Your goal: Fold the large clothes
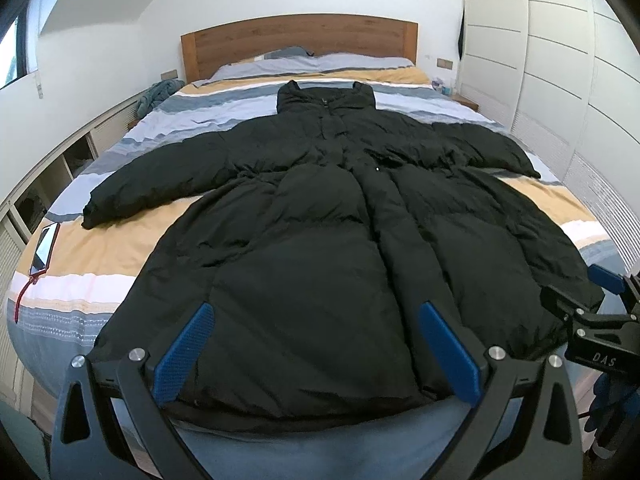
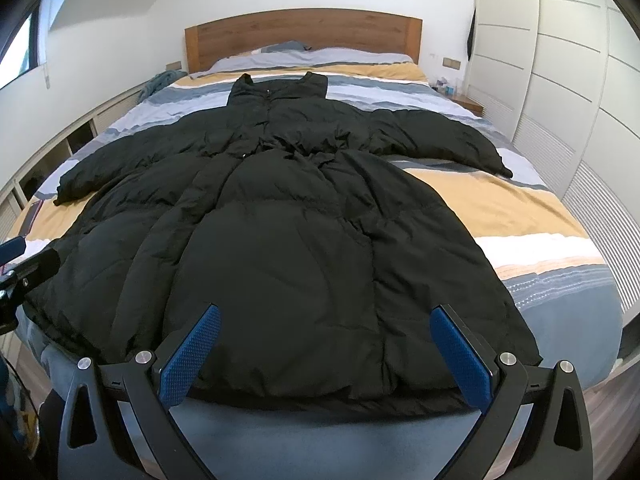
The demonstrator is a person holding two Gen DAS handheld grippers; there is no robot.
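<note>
Folding not yet begun.
Black puffer coat point(image 1: 320, 240) spread flat, front up, on the striped bed point(image 1: 104, 256), collar toward the headboard point(image 1: 300, 40), both sleeves out sideways, no fold made. Left claw point(image 1: 316, 352) and right claw point(image 2: 326, 356) spread wide near the hem, gripping nothing.

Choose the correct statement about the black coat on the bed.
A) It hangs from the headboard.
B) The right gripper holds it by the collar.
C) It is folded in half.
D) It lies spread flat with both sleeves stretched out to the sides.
D: the black coat lies spread flat on the bed, each sleeve stretched out sideways, the collar toward the headboard; both grippers have open jaws holding nothing.
</note>
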